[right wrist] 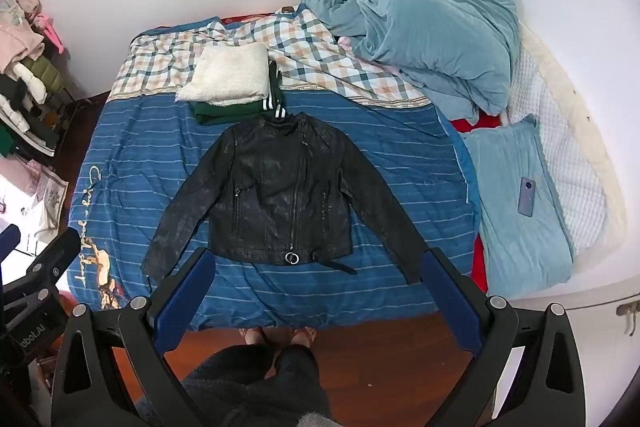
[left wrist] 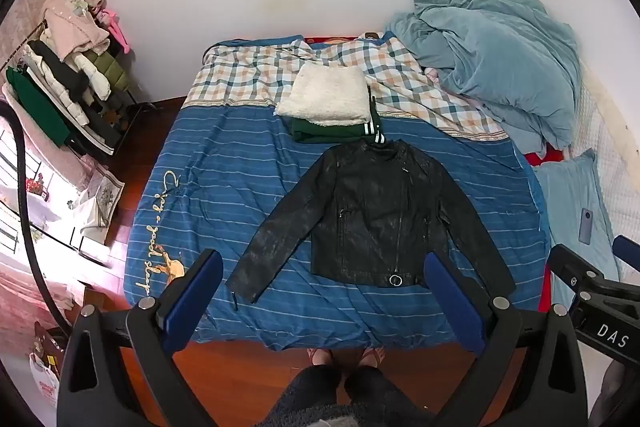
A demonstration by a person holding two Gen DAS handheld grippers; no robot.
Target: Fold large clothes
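- Fingers (left wrist: 200,291) of the left gripper (left wrist: 324,303) stand spread wide with nothing between the blue pads; the right gripper (right wrist: 312,295) is spread just as wide and likewise bare.
- Both grippers hang above the near edge of the bed (left wrist: 224,155), tilted steeply down toward it, touching no cloth.
- One black jacket (left wrist: 372,215) lies flat and face up on the blue striped sheet, collar far, hem near, both sleeves angled out to the left and right.
- Its one round zip ring (left wrist: 395,279) sits at the hem, near the middle.
- Two folded garments are stacked just beyond the collar: a white fleece (left wrist: 326,97) on top of a green piece (left wrist: 332,133) with striped cuffs, which touches the collar.
- One crumpled pale blue duvet (left wrist: 492,55) is heaped at the far right, and one pale blue pillow (right wrist: 516,195) lies at the right with one phone (right wrist: 527,197) on it.
- One rack (left wrist: 60,79) of hanging coats stands at the far left; how many coats it holds is hard to count at the warped edge.
- Two legs (left wrist: 344,391) in dark trousers and two bare feet (left wrist: 348,355) show on the wood floor at the near edge, between the fingers.
- Each gripper's black frame shows at the side of the other's view.
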